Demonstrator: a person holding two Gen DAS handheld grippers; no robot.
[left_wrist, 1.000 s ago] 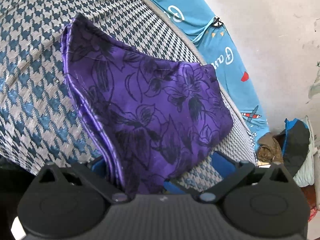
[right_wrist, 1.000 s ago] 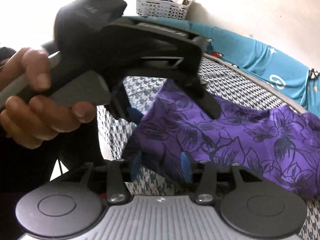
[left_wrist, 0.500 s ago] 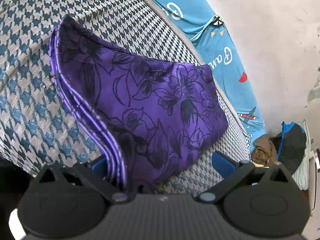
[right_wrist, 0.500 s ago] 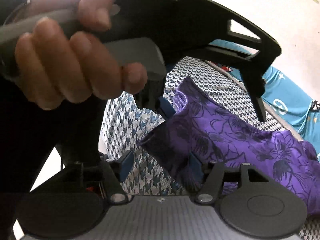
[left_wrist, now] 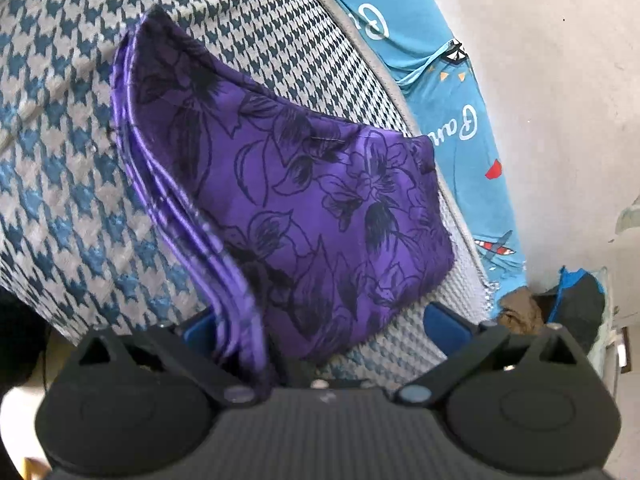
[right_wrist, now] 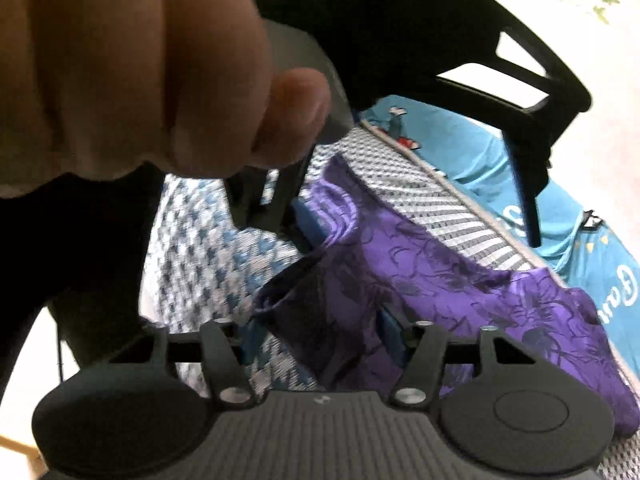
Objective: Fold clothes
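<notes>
So the surface is a mattress in blue-and-grey houndstooth cover (left_wrist: pixel 60 168), with a turquoise printed sheet (left_wrist: pixel 452 120) along its far edge against a plain pale wall (left_wrist: pixel 560 80); a heap of clothes (left_wrist: pixel 576 304) sits at right. Folded purple floral cloth (left_wrist: pixel 304 216) lies on it. Left gripper (left_wrist: pixel 320 324) is spread wide, the cloth's near corner loose between its fingers. Right gripper (right_wrist: pixel 320 344) is closing on the cloth's bunched near end, hand (right_wrist: pixel 132 68) right above.
</notes>
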